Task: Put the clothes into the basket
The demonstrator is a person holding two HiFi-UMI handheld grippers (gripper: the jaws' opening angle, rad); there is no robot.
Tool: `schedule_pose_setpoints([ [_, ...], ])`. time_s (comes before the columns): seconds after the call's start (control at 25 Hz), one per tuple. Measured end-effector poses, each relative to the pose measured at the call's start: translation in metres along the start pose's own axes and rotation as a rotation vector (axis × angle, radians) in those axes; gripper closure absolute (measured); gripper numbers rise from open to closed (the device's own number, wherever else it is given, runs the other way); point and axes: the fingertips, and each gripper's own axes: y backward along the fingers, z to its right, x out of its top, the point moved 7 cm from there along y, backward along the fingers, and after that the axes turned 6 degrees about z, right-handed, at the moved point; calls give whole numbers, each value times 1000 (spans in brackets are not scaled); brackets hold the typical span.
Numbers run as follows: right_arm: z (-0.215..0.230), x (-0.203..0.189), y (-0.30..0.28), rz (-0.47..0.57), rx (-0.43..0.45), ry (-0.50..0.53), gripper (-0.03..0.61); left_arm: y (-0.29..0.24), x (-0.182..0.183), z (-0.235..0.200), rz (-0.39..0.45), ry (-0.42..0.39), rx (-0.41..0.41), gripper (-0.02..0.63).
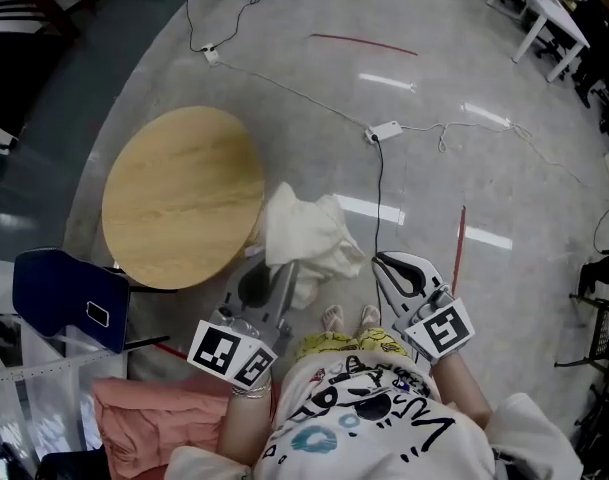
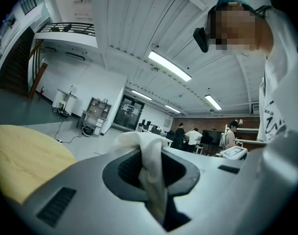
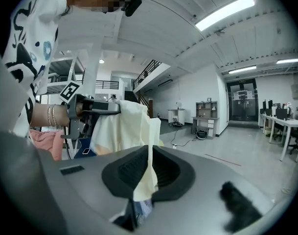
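A cream-white garment (image 1: 306, 234) hangs in the air between my two grippers, just right of the round wooden table (image 1: 179, 196). My left gripper (image 1: 282, 273) is shut on one part of it; in the left gripper view the garment (image 2: 149, 168) runs pinched between the jaws. My right gripper (image 1: 382, 264) is shut on its other side, and a thin fold of the garment (image 3: 145, 173) stands clamped between that gripper's jaws. The right gripper view also shows the left gripper (image 3: 101, 107) with the garment draped under it. A pink garment (image 1: 154, 418) lies heaped at lower left.
A dark blue chair (image 1: 59, 293) with a phone (image 1: 97, 314) on it stands left of me, beside a translucent bin (image 1: 29, 393). Cables and a power strip (image 1: 384, 131) cross the grey floor ahead. White tables (image 1: 546, 13) stand far right, a black rack (image 1: 604, 313) at the right edge.
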Motion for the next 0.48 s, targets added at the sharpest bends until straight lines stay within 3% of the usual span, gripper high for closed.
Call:
schedule_pose_setpoints([
  [0.28, 24, 1, -36, -39, 68, 26, 548, -1, -28, -23, -31, 45, 97, 551],
  [0.48, 47, 4, -78, -48, 177, 46, 548, -9, -48, -34, -67, 66, 182, 549],
])
